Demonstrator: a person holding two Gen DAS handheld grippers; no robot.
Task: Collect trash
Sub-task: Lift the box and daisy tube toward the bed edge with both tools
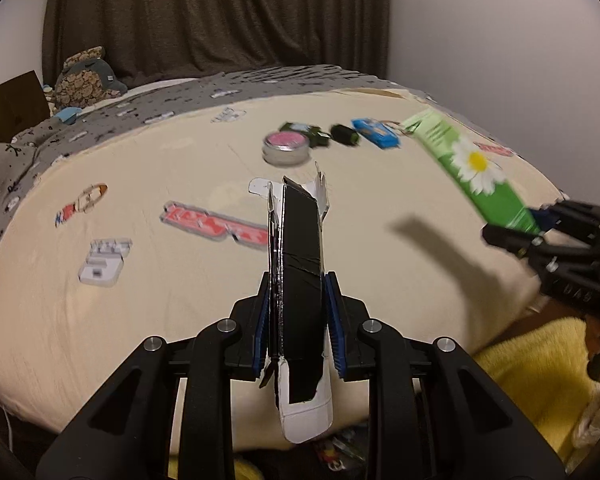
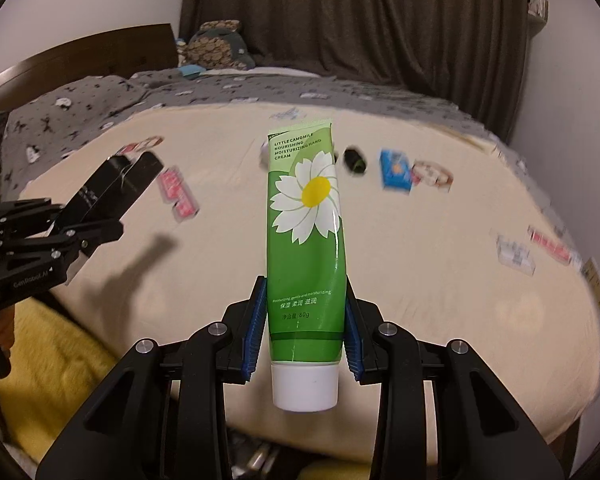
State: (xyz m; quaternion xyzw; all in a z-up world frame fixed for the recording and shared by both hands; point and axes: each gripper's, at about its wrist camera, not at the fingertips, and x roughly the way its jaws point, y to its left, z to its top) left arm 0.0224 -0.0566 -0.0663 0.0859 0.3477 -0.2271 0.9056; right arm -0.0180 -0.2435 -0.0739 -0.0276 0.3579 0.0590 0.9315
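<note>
Only the right wrist view makes the tube's print readable: a hand cream tube (image 2: 306, 240), cap down, clamped between the right gripper (image 2: 306, 320) pads above the cream sheet (image 2: 460, 300). The left gripper (image 1: 296, 320) is closed narrowly on a flattened black carton (image 1: 298, 280), possibly torn. A pink-lidded tin (image 1: 286, 146) lies on the sheet beyond.

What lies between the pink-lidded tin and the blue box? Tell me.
In the left wrist view, a dark green packet and a small black cylinder lie between tin and blue box.
</note>
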